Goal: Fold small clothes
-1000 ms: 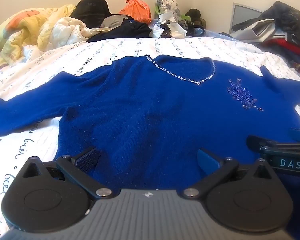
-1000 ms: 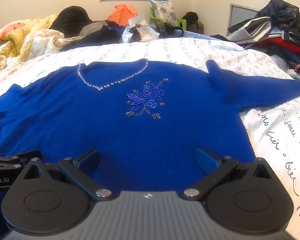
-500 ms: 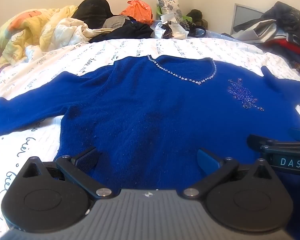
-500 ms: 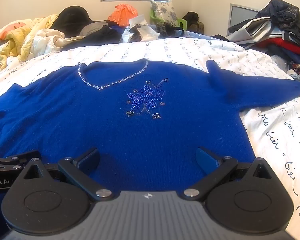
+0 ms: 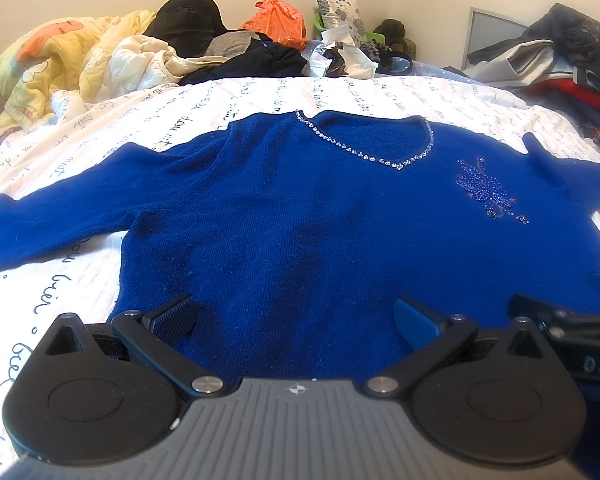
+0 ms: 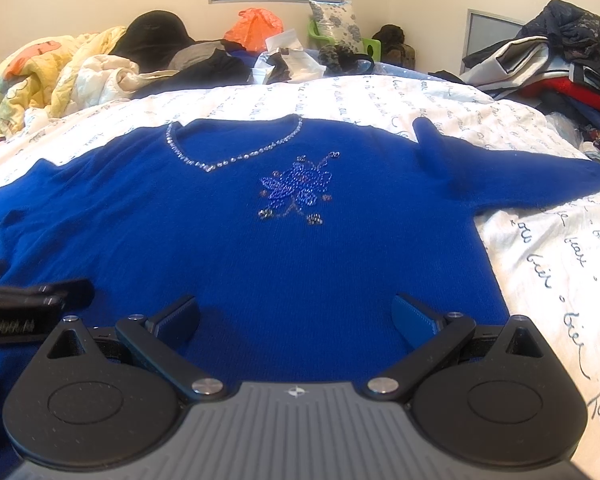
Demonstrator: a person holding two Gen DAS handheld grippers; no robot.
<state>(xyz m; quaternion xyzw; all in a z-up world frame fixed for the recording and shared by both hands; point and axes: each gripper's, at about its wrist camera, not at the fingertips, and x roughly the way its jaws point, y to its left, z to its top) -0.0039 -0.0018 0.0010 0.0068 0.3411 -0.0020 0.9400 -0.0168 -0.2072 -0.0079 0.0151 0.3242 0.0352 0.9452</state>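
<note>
A royal blue knit sweater (image 5: 300,208) lies flat and face up on the bed, sleeves spread to both sides, with a rhinestone V-neck and a beaded flower (image 6: 296,188) on the chest. My left gripper (image 5: 296,316) is open and empty, low over the hem on the sweater's left half. My right gripper (image 6: 296,314) is open and empty over the hem on the right half. Each gripper's side shows at the edge of the other's view, the right gripper (image 5: 572,328) and the left gripper (image 6: 24,300).
The bed has a white sheet (image 6: 548,264) printed with script. A yellow quilt (image 5: 56,64), dark clothes and an orange bag (image 5: 278,24) are piled at the head. A heap of clothes (image 6: 560,64) lies at the far right.
Both views have shifted only slightly; the left gripper has crept a little forward over the hem. Both grippers stay open and the sweater has not moved.
</note>
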